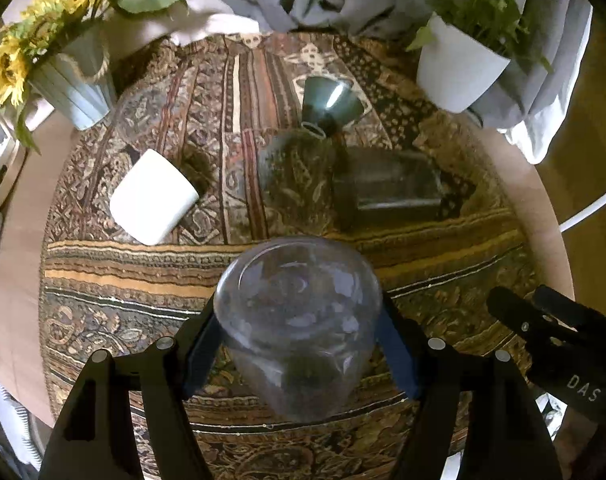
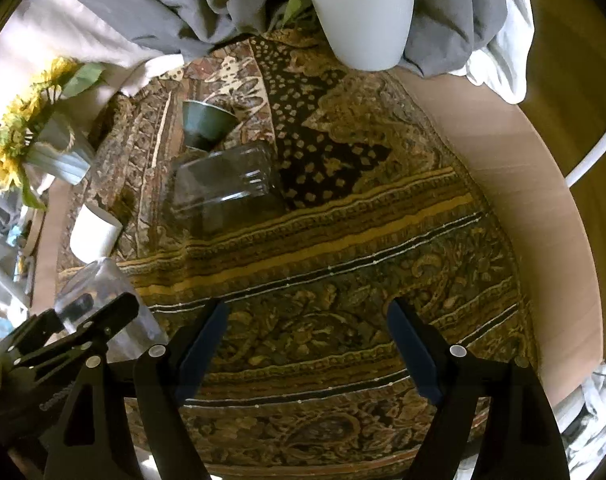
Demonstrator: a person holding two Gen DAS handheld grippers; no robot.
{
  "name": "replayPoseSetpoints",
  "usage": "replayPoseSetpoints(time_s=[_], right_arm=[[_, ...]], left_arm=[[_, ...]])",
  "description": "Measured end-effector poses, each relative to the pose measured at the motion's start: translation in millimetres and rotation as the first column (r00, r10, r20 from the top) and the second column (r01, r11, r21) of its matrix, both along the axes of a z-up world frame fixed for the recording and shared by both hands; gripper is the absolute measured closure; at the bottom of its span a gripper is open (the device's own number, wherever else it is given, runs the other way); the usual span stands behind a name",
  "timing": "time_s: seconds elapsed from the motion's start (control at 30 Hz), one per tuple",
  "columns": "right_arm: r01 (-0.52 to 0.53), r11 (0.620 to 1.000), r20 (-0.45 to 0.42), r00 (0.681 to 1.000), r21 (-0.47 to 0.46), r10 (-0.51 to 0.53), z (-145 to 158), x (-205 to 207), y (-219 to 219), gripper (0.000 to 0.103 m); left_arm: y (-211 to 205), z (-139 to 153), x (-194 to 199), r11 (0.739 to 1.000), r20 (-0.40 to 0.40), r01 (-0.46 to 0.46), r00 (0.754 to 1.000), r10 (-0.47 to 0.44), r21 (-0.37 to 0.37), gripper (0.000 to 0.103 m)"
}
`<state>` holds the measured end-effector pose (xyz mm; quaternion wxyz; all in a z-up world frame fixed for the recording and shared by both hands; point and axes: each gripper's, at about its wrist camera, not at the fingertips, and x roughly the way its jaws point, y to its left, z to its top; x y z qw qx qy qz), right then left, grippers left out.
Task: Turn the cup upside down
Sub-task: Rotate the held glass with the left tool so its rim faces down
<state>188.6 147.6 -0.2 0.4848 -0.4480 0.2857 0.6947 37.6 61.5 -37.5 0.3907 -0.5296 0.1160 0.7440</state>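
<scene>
Gripping clear cup [image 1: 299, 328], left gripper [image 1: 299, 344] fingertips hidden; right gripper [image 2: 307, 344] empty

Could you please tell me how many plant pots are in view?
2: the sunflower pot at far left, the white pot of green leaves at far right; others may be hidden.

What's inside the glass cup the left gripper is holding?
Nothing visible: the glass cup looks empty, and the patterned cloth shows through it. Its mouth faces away, so that part stays unseen.
</scene>
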Motion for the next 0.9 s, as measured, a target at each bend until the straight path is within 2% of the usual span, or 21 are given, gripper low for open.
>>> replayPoseSetpoints(time_s=[0.13, 0.23, 0.43, 0.6, 0.9], right_arm=[[-0.013, 1.0, -0.001, 1.0, 0.024, 0.013, 6.4, -3.3, -1.6, 0.021], [-0.025, 0.999, 0.0, 1.0, 0.041, 0.025, 10.1, -4.9, -3.0, 0.021], [-0.034, 0.998, 0.026, 0.999, 0.062, 0.033, 11.3, -4.6, -5.7, 0.021], [-0.055, 0.995, 0.052, 0.997, 0.079, 0.051, 11.6, -3.4, -11.0, 0.021], [-0.068, 0.995, 0.076, 0.995, 0.068, 0.063, 7.1, 0.8, -16.5, 0.021]], left_arm=[[-3.9, 6.8, -2.1, 0.999, -0.016, -0.014, 1.0, 0.015, 0.033, 0.032], [-3.3, 9.3, -1.2, 0.999, -0.06, -0.02, 0.998, 0.022, 0.033, 0.032], [-6.3, -2.8, -0.7, 0.999, -0.031, -0.036, 0.999, 0.037, 0.033, 0.032], [-12.6, -4.0, 9.8, 0.999, -0.061, -0.04, 0.997, 0.042, 0.034, 0.031], [-19.3, -4.9, 24.3, 0.999, -0.06, -0.027, 0.998, 0.028, 0.017, 0.031]])
